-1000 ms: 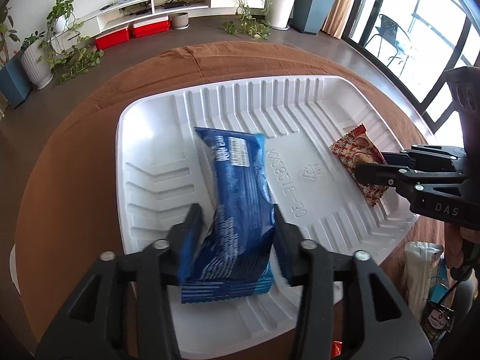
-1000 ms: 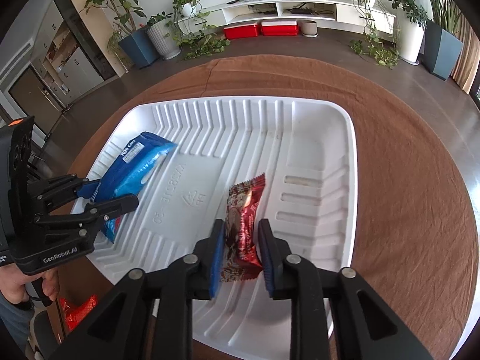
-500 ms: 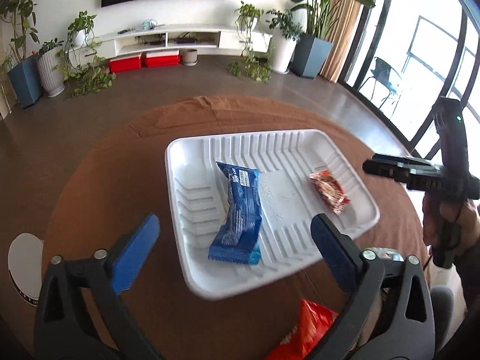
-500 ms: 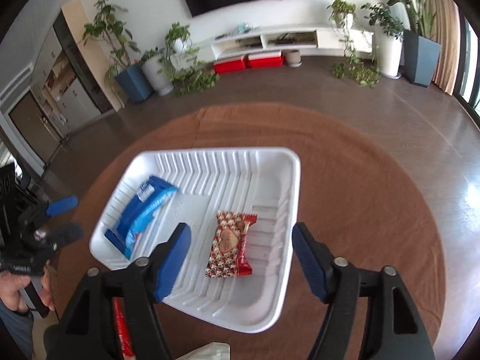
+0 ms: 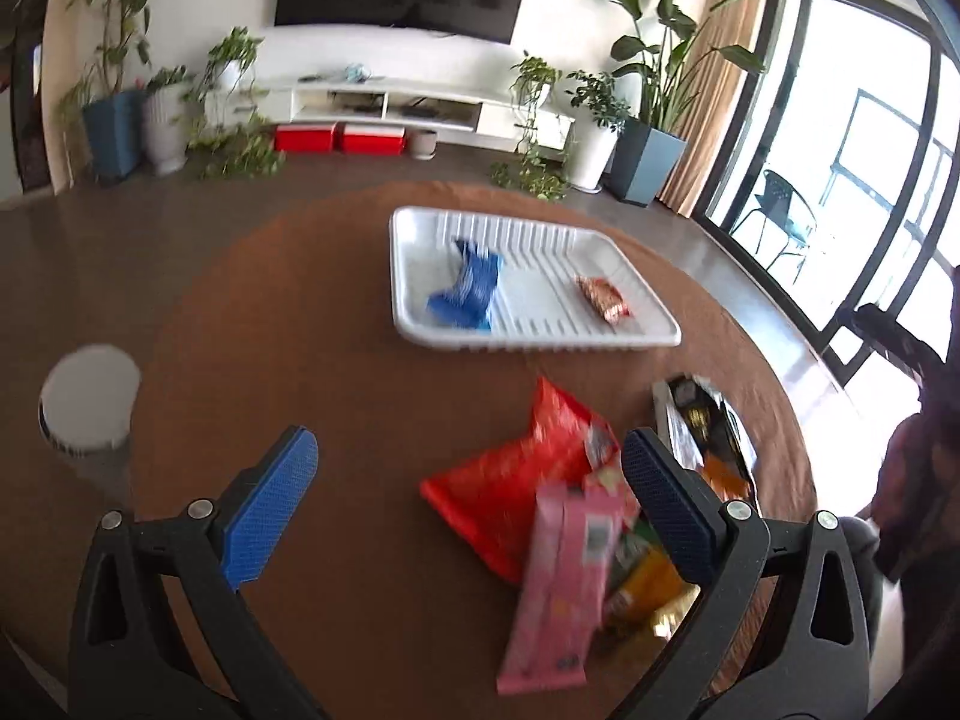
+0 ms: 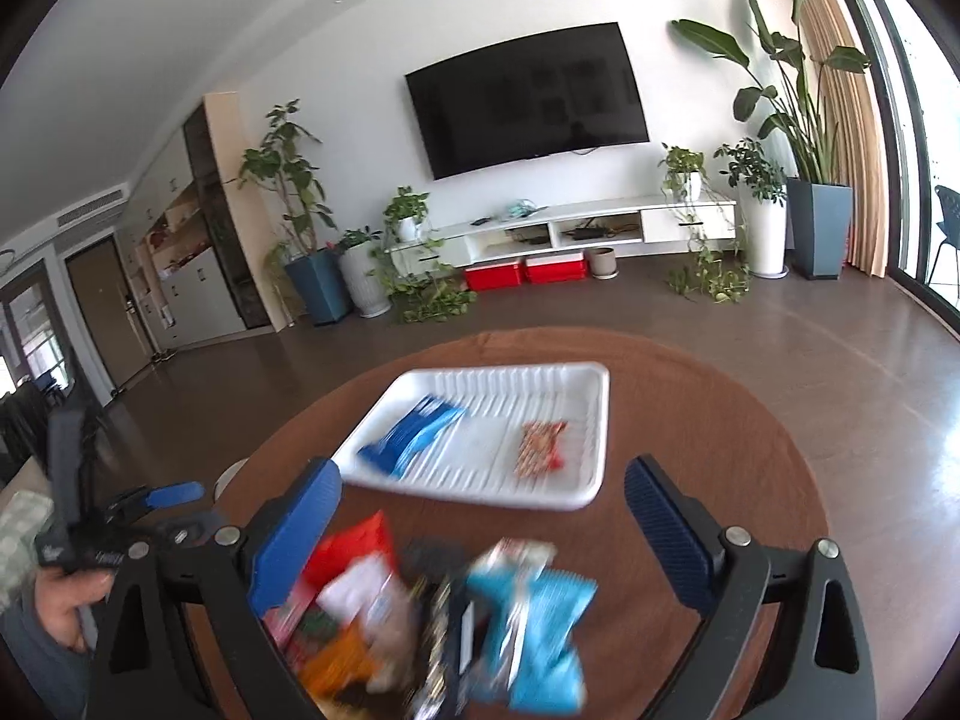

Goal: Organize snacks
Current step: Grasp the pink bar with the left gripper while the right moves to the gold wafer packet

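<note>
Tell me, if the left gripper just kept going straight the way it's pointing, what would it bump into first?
Probably the red snack bag, which lies between the open fingers of the left gripper, on the brown tablecloth. The white tray sits farther on. The blurred view leaves depth uncertain.

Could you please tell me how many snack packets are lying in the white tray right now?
2: a blue packet toward the white tray's left side, and a red patterned packet toward its right.
</note>
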A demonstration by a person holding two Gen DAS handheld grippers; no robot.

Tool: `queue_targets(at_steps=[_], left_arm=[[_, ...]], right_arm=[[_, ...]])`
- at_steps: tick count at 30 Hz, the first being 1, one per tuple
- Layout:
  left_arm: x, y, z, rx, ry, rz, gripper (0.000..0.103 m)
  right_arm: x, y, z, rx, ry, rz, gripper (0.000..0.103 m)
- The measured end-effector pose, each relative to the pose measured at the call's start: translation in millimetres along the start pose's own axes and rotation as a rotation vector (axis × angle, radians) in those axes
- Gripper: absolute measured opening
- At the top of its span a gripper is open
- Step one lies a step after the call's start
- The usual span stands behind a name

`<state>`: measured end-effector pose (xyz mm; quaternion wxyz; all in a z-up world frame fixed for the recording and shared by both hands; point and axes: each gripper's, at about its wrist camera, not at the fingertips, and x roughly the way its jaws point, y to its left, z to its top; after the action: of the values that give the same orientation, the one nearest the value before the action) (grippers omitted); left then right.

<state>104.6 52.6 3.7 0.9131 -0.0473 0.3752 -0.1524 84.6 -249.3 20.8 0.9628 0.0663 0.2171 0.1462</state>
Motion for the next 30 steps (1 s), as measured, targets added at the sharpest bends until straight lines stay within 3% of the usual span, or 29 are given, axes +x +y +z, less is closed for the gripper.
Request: queue_targets(at_steps=[5,10,14,19,25,30], left_arm=[[-4,-11,-51,0.014,0.056,-0.001,0.103],[9,-20,-87,0.012,0.122,-0.018,0.103],[3,-32,-92,0.041,0.113,-0.032,0.102],[6,-31,-77,0.057,0.116,-0.024,0.101],[26,-38,-64,0.126,0.187,-0.017,0.093],[45,-35,-56,0.125,0.237,-0.031,0.065]], right_arm=[[-37,41,-66,0.009,0.066,0.086,0.098],[-39,72,-110,0.041,0.148,0.146,0.098],[-29,89,-123,-0.018,0.196,0.146,0.097],[-25,90,-133,-0.047,0.218,0.118,0.092],[-26,89,-139,-0.070,0.243,0.096,0.081],[-24,91,-142,-0.079,0.257,0.093,0.080]])
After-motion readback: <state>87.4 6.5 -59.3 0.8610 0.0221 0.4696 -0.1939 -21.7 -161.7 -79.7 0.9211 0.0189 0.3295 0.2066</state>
